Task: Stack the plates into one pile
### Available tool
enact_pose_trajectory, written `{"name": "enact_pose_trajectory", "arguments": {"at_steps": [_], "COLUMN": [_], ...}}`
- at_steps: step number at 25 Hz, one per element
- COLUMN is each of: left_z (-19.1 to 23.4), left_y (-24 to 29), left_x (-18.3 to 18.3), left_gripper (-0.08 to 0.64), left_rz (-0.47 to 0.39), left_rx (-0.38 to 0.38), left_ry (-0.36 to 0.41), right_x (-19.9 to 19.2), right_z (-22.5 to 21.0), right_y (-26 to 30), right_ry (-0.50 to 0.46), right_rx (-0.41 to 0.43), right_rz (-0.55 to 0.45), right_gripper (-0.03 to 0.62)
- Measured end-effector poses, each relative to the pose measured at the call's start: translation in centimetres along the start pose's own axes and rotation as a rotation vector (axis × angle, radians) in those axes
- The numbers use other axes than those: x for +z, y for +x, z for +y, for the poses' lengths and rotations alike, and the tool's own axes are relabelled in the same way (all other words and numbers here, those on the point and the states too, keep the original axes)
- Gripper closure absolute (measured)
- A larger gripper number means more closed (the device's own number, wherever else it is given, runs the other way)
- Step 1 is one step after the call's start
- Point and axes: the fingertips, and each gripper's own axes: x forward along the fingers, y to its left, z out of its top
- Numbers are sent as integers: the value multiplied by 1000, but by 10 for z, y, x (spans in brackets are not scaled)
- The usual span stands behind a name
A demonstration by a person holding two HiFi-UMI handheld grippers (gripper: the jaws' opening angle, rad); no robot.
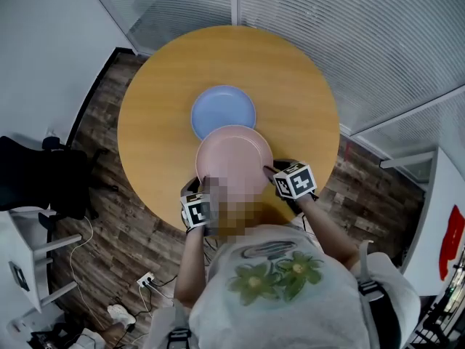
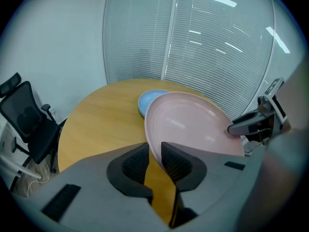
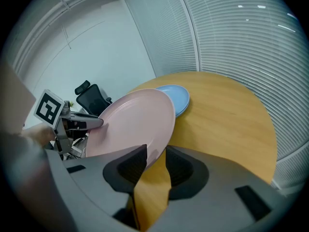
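A pink plate (image 1: 234, 155) is held tilted over the near half of the round wooden table (image 1: 160, 122), its far rim overlapping a blue plate (image 1: 223, 110) that lies flat at the table's middle. My left gripper (image 1: 204, 185) is shut on the pink plate's near-left rim and my right gripper (image 1: 269, 171) on its near-right rim. In the left gripper view the pink plate's (image 2: 188, 124) edge sits between the pads of the left gripper (image 2: 155, 161), with the blue plate (image 2: 149, 99) behind. The right gripper view shows the right gripper (image 3: 155, 166) pinching the pink plate (image 3: 135, 122), the blue plate (image 3: 177, 96) beyond.
A black office chair (image 1: 36, 177) stands left of the table. Glass walls with blinds (image 1: 349, 27) run behind it. White furniture (image 1: 443, 217) is at the right, and a power strip with cables (image 1: 145, 281) lies on the wooden floor.
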Motion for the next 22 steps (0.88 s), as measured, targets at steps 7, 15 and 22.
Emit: {"name": "enact_pose_trajectory", "arguments": {"at_steps": [7,15,22], "left_z": [5,22,32], "left_y": [26,59,90], "left_x": [24,71,113], "left_gripper": [474,472,463], "left_rz": [16,-6,-30], "left_rx": [-1,3,4], "left_ry": [2,16,74], "right_x": [28,74,118], "right_z": [-18,-39,-61], "right_y": [16,47,69], "right_ry": [-1,-10,-28], "right_rx": [1,-6,-23], "right_rz": [8,-1,-28], "right_gripper": [453,453,453]}}
